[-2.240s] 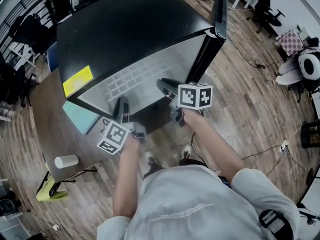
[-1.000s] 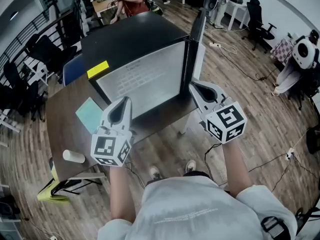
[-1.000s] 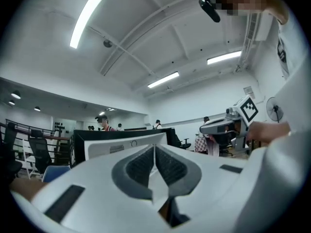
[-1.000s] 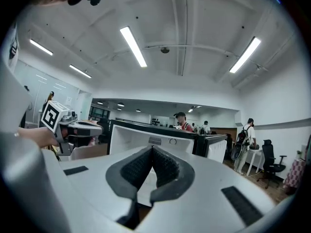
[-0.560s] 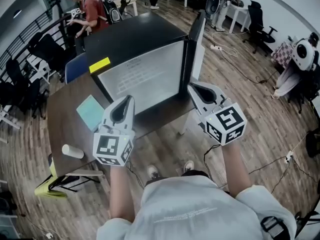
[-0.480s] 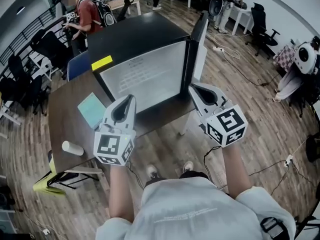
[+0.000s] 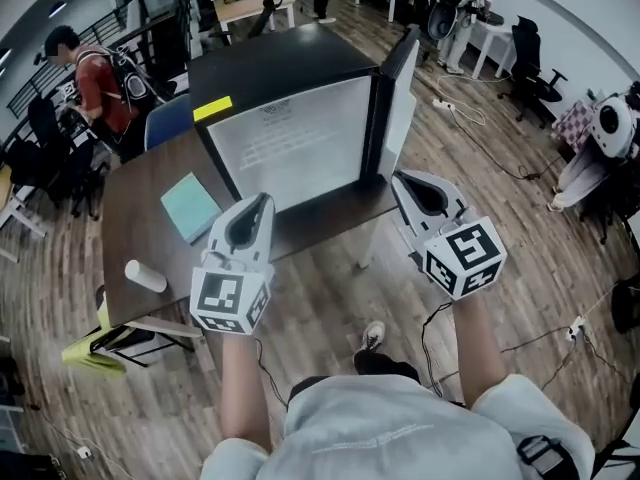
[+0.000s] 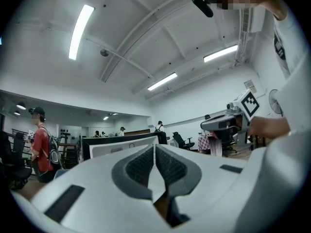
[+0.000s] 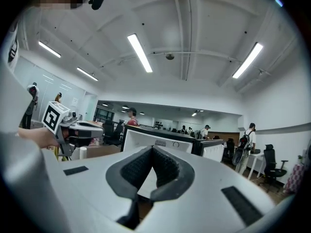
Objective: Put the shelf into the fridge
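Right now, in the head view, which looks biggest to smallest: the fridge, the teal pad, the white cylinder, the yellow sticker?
1. fridge
2. teal pad
3. white cylinder and yellow sticker: these look alike, so unranked.

Grey T-shirt (image 7: 390, 430); white left hand-held gripper (image 7: 265, 201), right hand-held gripper (image 7: 398, 176), marker cubes (image 7: 231, 301).

Long ceiling strip lights (image 9: 140, 52) give bright, even, cool light with only faint shadows on the floor (image 7: 330, 298), the pale face of the fridge (image 7: 300, 143) looks washed out, and every view bows strongly outward, both gripper views darkening to black corners.
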Demonstrator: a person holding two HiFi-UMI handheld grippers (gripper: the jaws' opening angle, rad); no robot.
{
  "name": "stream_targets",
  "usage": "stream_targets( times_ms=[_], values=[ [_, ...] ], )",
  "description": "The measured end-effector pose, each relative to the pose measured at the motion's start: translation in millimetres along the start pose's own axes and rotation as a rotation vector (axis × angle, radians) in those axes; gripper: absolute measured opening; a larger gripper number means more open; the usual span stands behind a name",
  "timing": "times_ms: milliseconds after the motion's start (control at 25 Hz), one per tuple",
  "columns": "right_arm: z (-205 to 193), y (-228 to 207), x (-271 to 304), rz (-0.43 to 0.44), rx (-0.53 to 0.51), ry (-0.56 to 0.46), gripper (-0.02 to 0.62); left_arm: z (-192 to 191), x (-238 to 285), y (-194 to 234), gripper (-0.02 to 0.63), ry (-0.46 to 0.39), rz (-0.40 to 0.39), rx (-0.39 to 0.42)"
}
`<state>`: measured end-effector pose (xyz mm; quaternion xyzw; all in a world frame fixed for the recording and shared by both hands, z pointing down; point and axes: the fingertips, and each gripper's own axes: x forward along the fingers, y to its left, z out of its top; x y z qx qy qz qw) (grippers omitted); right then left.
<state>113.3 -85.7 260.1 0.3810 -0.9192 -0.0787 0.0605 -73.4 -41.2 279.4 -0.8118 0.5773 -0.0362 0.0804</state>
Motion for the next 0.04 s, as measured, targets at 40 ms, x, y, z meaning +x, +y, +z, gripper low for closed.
stream_targets(
  times_ms=[40],
  values=[
    [1.2, 3.6, -7.3, -0.007, -0.007, -0.002, 0.015, 1.0, -8.7, -3.7, 0.026, -0.005, 0.002, -0.002]
  ],
)
